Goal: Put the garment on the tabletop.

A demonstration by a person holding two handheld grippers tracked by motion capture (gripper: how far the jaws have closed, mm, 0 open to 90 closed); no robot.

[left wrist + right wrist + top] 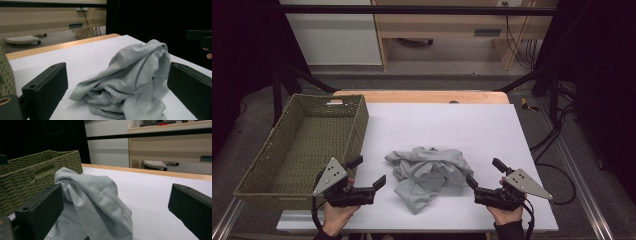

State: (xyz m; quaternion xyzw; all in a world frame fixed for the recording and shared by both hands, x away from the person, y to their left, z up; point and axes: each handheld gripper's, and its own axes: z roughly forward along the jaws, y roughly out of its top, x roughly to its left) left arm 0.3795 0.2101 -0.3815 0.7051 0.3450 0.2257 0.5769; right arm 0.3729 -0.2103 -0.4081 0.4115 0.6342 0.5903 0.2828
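A crumpled light grey garment [428, 173] lies in a heap on the white table top [462, 125], near the front middle. My left gripper [367, 171] sits just left of it, open, jaws pointing toward the cloth. In the left gripper view the garment [130, 80] lies ahead between the two wide-apart jaws, untouched. My right gripper [485, 172] sits just right of the heap, open too. In the right gripper view the garment [95, 202] rises close in front of the left jaw, with nothing clamped.
A green woven basket [287, 150] stands at the table's left side, with nothing in it; the same basket [27, 180] shows behind the cloth in the right gripper view. Bare white surface stretches behind the garment. Wooden furniture and cables stand beyond the far edge.
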